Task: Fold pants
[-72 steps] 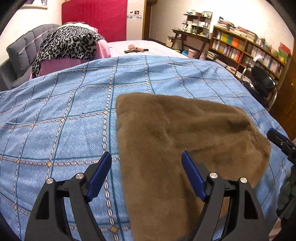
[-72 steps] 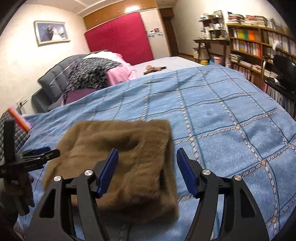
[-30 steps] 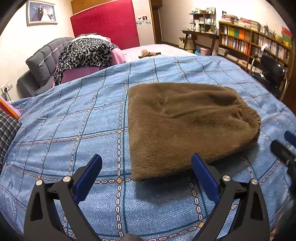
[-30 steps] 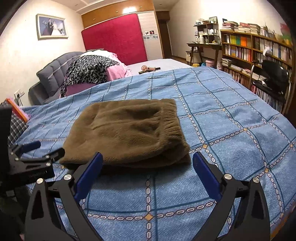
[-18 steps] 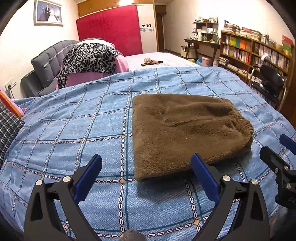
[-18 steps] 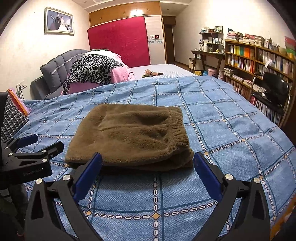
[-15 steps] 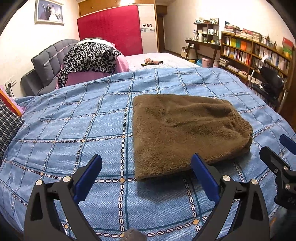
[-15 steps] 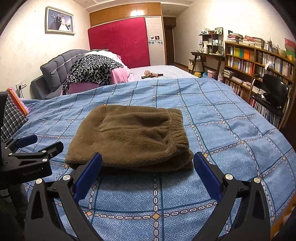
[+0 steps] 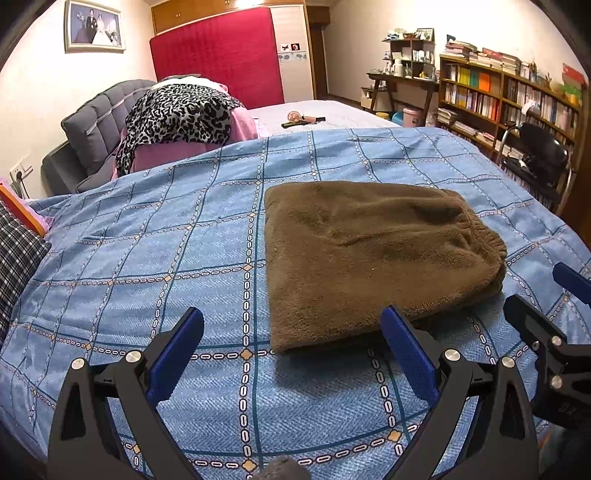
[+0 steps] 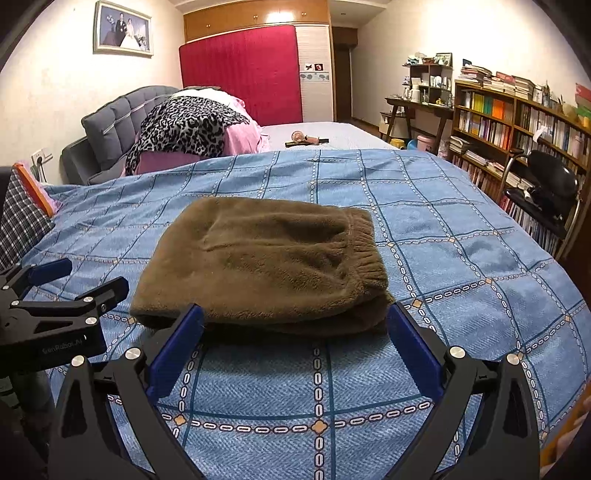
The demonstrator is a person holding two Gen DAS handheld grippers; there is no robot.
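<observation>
1. Bedroom scene, pretty lived-in: cream walls, a big crimson padded wall panel [image 10: 240,74] at the back, a framed wedding photo [image 10: 122,29] up on the left wall, and a long wooden bookshelf packed with books [image 10: 517,122] running down the right side.
2. Most of both views is a bed covered with a blue quilted bedspread with a chain-pattern grid [image 9: 147,258], a bit rumpled but mostly flat.
3. At the head end there's a grey tufted headboard [image 9: 96,122] with a leopard-print blanket draped over pink bedding [image 9: 181,114].
4. A black office chair [image 10: 550,188] sits by the bookshelf, off the right edge of the bed.
5. Now the main thing: the fuzzy brown fleece pants [image 9: 369,258] lie folded into a compact, roughly rectangular bundle on the bedspread, near the front edge. The ribbed elastic waistband [image 10: 369,251] runs along the bundle's right side, and you can see layers stacked at the front edge in the right wrist view.
6. The left gripper [image 9: 291,354] hovers just short of the bundle's front left corner, blue-padded fingers spread wide, holding nothing.
7. The right gripper [image 10: 295,349] is the same deal, fingers spread wide and empty, just in front of the bundle and not touching it.
</observation>
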